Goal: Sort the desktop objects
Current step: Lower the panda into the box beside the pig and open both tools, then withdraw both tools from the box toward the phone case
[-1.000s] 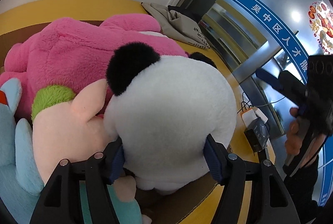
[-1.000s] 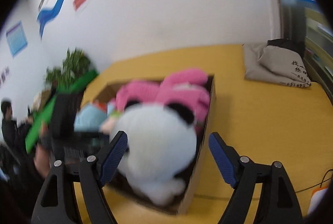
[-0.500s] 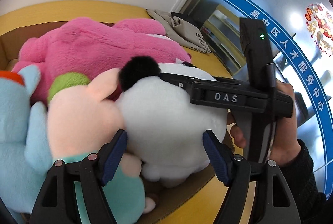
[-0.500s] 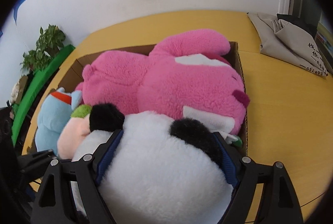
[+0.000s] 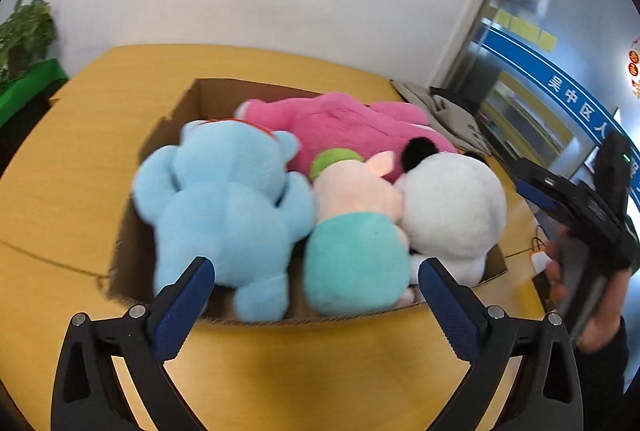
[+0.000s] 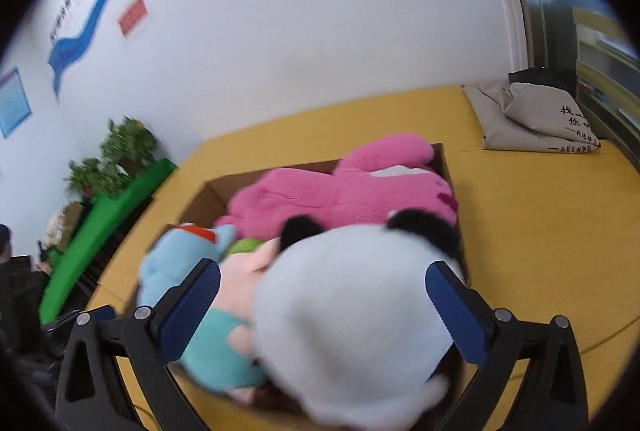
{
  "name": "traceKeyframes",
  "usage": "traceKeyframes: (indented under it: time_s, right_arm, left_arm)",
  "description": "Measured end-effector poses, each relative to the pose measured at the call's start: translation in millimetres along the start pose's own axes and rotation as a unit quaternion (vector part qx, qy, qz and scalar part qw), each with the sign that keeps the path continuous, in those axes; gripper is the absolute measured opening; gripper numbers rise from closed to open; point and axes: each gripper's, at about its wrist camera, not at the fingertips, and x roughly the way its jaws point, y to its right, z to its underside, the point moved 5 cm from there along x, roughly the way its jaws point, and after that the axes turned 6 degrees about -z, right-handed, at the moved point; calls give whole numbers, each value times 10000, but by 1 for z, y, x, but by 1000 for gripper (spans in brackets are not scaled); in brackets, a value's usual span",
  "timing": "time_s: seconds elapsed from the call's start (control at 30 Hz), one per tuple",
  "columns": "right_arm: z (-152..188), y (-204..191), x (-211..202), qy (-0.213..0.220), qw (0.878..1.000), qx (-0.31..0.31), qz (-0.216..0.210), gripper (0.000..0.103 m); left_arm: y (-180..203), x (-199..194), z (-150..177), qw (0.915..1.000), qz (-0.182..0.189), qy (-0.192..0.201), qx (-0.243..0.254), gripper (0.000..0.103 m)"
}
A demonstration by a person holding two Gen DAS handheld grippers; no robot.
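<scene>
Pulled back since half a second ago: left gripper [image 5: 314, 279] off the panda plush [image 5: 452, 215], now spread wide and empty above the cardboard box [image 5: 132, 255] near edge. Right gripper [image 6: 322, 285] likewise wide, hovering over the panda [image 6: 352, 315]; contact unclear. Panda at box's right end, black ears toward far wall, beside pink plush [image 5: 352, 127]. Seen only in left view: blue plush [image 5: 224, 207] whole, right tool's hand [image 5: 592, 311].
</scene>
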Motion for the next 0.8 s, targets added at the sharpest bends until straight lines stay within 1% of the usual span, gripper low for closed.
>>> traceKeyframes:
  time_s: [0.1,0.13,0.2,0.27,0.37,0.4,0.47,0.53,0.63,0.8]
  right_arm:
    - [33,-12,-21,1,9990,341,-289,103]
    - [44,-15,-25,-40,9987,413,-305,103]
    - [60,-18,-30,-111,9991,396,-85,103]
    - [74,-21,-35,-179,9991,363,145,103]
    - [82,-24,-44,-199,9982,268,494,103]
    - [84,-26,-48,-179,9973,190,692,103]
    - [85,-32,-54,-186,9961,58,862,103]
    - [86,-40,-59,-217,9949,-106,979,103]
    - [88,-48,-65,-197,9925,-351,1155,103]
    - [89,-55,-69,-168,9913,-466,1221,103]
  left_arm:
    - [-9,-8,12,9998,-174,-7,-2,103]
    - [-10,-12,16,9997,-237,4,37,103]
    - [-11,-18,23,9990,-426,42,136,103]
    - [-8,-21,28,9983,-539,73,189,103]
    - [-7,-28,37,9980,-609,88,176,103]
    - [-6,-30,40,9977,-639,90,190,103]
    - [-5,-33,47,9971,-716,103,220,103]
    - [-3,-35,51,9964,-800,123,255,103]
    - [0,-35,54,9964,-810,99,240,103]
    - [11,-38,56,9954,-859,127,395,103]
